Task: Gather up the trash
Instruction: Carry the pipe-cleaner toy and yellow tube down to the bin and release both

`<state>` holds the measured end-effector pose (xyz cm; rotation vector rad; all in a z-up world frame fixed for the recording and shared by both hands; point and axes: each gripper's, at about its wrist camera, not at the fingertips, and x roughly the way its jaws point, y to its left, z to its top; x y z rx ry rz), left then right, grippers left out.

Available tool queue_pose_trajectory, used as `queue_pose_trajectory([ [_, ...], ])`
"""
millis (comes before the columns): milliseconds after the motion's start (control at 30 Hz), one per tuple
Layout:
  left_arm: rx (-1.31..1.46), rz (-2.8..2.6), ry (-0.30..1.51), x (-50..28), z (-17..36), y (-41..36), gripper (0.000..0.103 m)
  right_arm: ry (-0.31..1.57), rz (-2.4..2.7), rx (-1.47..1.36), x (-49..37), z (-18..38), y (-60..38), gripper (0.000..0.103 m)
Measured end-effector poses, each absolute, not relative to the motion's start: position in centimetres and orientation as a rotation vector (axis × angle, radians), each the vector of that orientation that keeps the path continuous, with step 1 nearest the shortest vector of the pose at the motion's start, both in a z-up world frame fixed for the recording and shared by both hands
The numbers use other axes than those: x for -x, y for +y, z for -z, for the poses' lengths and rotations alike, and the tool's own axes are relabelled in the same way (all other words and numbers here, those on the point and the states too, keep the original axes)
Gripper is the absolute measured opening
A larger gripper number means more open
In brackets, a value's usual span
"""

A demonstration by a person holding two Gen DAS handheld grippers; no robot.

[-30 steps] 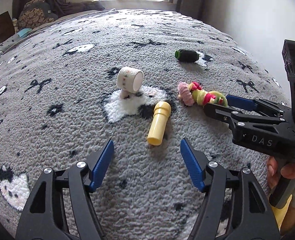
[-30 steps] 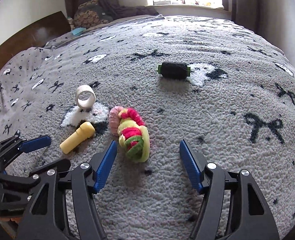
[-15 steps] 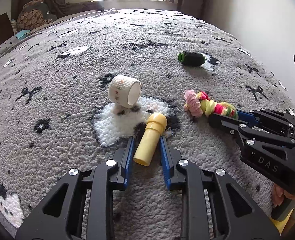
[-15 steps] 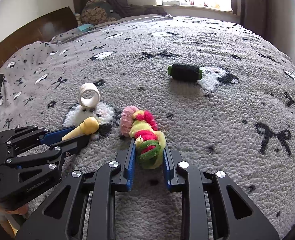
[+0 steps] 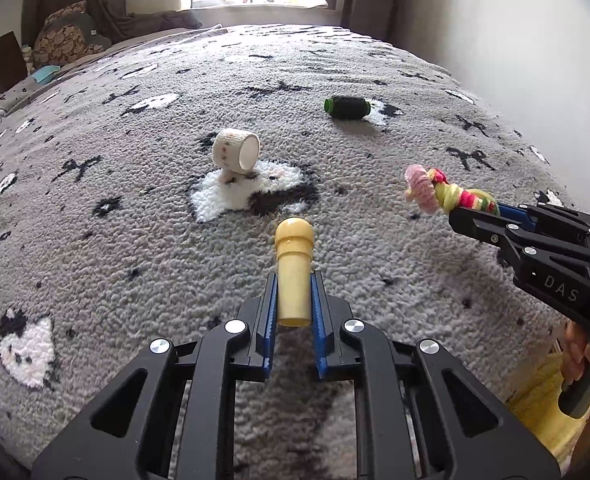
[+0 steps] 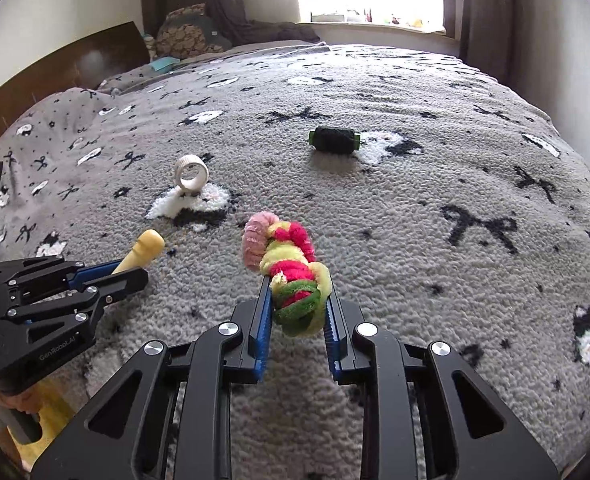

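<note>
Both grippers have closed since a second ago, when they stood wide over the bed; each now has its catch off the grey fleece blanket. The right gripper clamps its blue fingers on the near end of the fuzzy twisted scrunchie bundle, whose pink end sticks out ahead and hangs clear of the blanket. The left gripper squeezes the lower part of the yellow cylinder, rounded cap pointing away. Two pieces lie untouched further up the bed, well apart: the cream tape roll on the white patch and the dark thread spool beyond it. By my reading, pickup of the first pair is done and carrying off is the step in hand. No bin shows in either view, so the next move calls for finding one and releasing over it.
</note>
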<state>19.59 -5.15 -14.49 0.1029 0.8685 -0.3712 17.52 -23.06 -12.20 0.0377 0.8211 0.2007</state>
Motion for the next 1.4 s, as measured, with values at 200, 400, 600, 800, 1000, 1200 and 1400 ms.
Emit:
queue_pose_trajectory([
  [200, -0.099, 0.379, 0.823, -15.5, 12.6, -4.8, 0.014, 0.774, -0.187, -0.033, -13.5, 10.5, -23.8, 0.024],
  [400, -0.107, 0.393, 0.787, -12.1, 10.8, -4.8, 0.014, 0.738, -0.165, -0.026, -9.7, 9.0, -24.5, 0.024],
  [600, -0.103, 0.407, 0.753, -8.8, 9.5, -4.5, 0.014, 0.716, -0.121, -0.017, -5.6, 8.4, -25.5, 0.024],
  [800, -0.09, 0.421, 0.741, -5.5, 9.7, -4.2, 0.014, 0.729, -0.124, -0.021, -2.0, 9.2, -25.9, 0.024],
  [1000, -0.091, 0.438, 0.76, -2.5, 11.1, -3.9, 0.014, 0.811, -0.148, -0.037, 0.6, 12.0, -25.6, 0.024],
  [1200, -0.087, 0.45, 0.837, -0.8, 14.3, -3.9, 0.014, 0.933, -0.163, -0.062, 1.7, 16.2, -24.8, 0.024],
  [1400, -0.076, 0.451, 0.957, -0.3, 18.8, -4.0, 0.014, 1.022, -0.18, -0.079, 2.0, 19.5, -24.2, 0.024],
])
